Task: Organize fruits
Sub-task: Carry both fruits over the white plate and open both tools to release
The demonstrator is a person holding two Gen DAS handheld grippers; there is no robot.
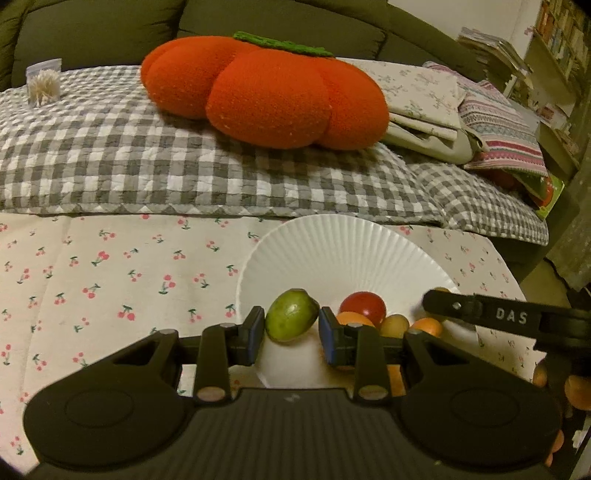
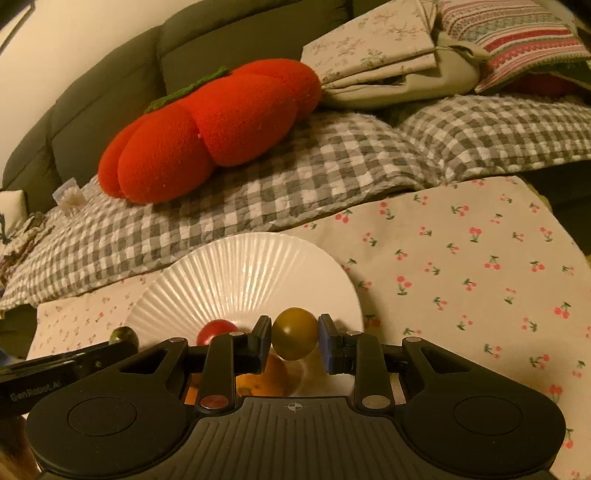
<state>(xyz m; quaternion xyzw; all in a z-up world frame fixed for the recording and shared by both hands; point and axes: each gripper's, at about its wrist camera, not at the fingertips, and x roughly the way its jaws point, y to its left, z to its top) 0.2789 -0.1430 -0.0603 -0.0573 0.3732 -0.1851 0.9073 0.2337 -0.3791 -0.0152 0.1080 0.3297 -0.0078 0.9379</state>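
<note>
A white ribbed plate (image 1: 332, 254) lies on a cherry-print cloth (image 1: 110, 288). My left gripper (image 1: 291, 325) is shut on a green oval fruit (image 1: 291, 314) above the plate's near left rim. On the plate lie a red fruit (image 1: 364, 306), orange fruits (image 1: 428, 326) and a yellowish fruit (image 1: 394, 325). My right gripper (image 2: 293, 339) is shut on a yellow-green round fruit (image 2: 294, 332) over the plate (image 2: 243, 280). The red fruit (image 2: 216, 330) and an orange fruit (image 2: 273, 376) show below it. The right gripper's arm (image 1: 509, 317) crosses the left wrist view at right.
A big red plush tomato (image 1: 266, 92) rests on a grey checked blanket (image 1: 147, 162) behind the plate. Folded cloths (image 1: 443, 107) lie to its right. A dark sofa back (image 1: 110, 33) stands behind. More orange fruits (image 1: 578, 391) sit at the right edge.
</note>
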